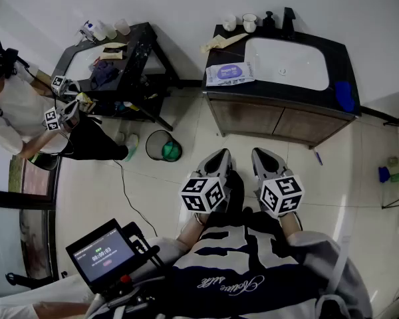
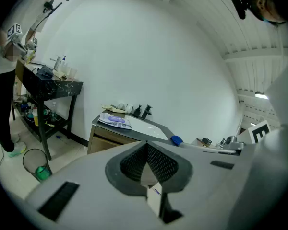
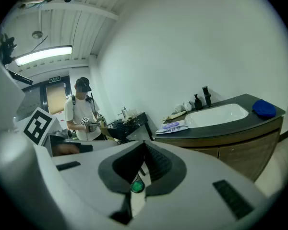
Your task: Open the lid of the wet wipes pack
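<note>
Wipes pack (image 1: 230,73) flat on the desk (image 1: 279,96) beside the sink (image 1: 286,64), well apart from left claw (image 1: 217,158) and right claw (image 1: 265,158), both pinched together on nothing and held near the body, likely awaiting the approach.

Open tiled floor (image 1: 186,121) fronts the vanity counter (image 1: 336,58); wet wipes pack (image 1: 229,73) lies clear above at its left end; cups (image 1: 250,22) and faucet (image 1: 289,13) crowd the rear edge; waste bin (image 1: 163,145) stands left.

Left gripper (image 1: 217,159) just beside right gripper (image 1: 266,159), level with it, both pointing forward. Both jaw pairs closed tip to tip, nothing between them.
</note>
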`<state>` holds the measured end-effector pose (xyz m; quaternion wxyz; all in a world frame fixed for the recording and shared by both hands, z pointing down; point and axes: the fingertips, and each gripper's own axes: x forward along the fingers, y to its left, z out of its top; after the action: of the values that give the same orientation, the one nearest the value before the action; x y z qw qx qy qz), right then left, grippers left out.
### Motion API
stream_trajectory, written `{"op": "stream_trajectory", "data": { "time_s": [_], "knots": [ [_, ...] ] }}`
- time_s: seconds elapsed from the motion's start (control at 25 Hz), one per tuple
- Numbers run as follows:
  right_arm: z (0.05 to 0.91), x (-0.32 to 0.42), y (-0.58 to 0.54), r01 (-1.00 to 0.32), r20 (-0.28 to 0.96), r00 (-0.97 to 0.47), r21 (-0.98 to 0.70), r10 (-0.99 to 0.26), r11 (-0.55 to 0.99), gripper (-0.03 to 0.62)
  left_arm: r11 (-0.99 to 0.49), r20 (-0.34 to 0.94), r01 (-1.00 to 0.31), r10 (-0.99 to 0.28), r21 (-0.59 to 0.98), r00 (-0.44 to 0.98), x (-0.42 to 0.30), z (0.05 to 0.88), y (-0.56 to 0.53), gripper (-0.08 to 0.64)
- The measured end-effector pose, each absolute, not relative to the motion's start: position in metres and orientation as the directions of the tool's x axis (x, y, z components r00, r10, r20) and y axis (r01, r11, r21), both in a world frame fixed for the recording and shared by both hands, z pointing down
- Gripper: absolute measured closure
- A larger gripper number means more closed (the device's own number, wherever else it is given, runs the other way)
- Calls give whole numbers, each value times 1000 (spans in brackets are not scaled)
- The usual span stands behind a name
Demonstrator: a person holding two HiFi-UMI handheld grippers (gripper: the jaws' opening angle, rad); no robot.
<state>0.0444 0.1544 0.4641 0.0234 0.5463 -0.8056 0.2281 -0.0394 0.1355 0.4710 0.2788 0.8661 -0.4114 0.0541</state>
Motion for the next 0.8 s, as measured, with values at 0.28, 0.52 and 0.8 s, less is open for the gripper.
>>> {"op": "stream_trajectory", "data": {
  "time_s": [0.28,0.52,0.8],
  "knots": [
    [466,39,80,-874,269,-427,-368,-863,318,594,-510,333,-737,-670,444,664,-41,477,47,561],
    [468,24,5,-859,272,-445,-398,-853,322,594,-539,334,-725,-651,429,682,-46,473,-33,561],
    [476,20,-70,-880,303,-394,-395,-868,262,594,-560,381,-702,-592,440,710,-51,496,-104,561]
  ]
}}
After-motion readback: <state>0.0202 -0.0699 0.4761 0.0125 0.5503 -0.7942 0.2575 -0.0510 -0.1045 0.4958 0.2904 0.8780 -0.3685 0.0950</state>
